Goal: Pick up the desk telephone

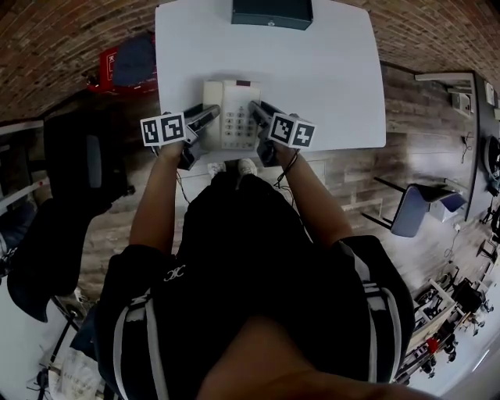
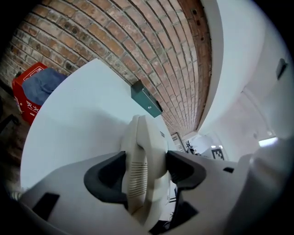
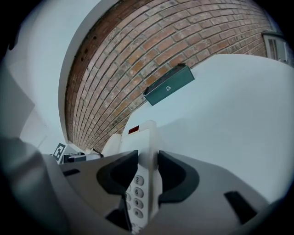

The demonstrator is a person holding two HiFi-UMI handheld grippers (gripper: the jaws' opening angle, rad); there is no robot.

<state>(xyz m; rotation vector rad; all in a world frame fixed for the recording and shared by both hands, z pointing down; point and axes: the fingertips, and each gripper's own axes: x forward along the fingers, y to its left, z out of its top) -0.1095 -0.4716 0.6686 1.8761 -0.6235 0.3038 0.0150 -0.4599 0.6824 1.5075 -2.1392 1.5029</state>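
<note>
Left claw (image 2: 146,169), right claw (image 3: 148,172) on telephone (image 1: 234,117)

Telephone (image 1: 230,117): cream, between the jaws
Tabletop (image 1: 336,70): white
Box (image 1: 272,12): dark green, beyond the jaws
Wall (image 3: 138,50): red-brown brick

Smooth cream plastic telephone (image 1: 230,113) on a matt white table (image 1: 336,70), rough brick wall (image 3: 138,55) behind.
</note>
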